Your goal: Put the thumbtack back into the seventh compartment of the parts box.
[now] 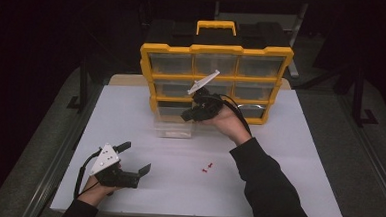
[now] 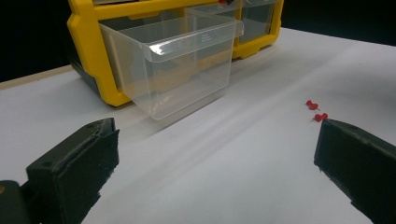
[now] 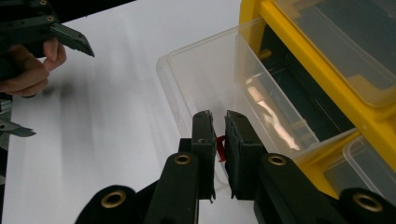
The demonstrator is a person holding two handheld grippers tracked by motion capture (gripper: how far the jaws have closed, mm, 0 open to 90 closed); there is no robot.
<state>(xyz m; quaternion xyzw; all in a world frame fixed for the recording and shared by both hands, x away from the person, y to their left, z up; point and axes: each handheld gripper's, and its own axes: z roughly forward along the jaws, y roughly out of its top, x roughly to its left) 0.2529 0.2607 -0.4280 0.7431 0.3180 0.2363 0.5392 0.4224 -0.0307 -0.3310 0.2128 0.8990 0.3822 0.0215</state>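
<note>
While my right tool (image 3: 218, 135) pinches a red pushpin (image 3: 220, 148) betw. its pads, just over the pulled-out clear drawer (image 3: 210, 88) of the yellow organiser (image 1: 215, 82), my left tool (image 2: 210, 172) rests wide open on the white tabletop (image 2: 243, 186), holding nothing. Two more pushpins (image 2: 316, 111) lie just beyond its right jaw. I'd judge them v. light, hard plastic heads w/ sharp steel points, apt to roll; best taken across the head. Drawer: thin, glossy, stiff plastic.
</note>
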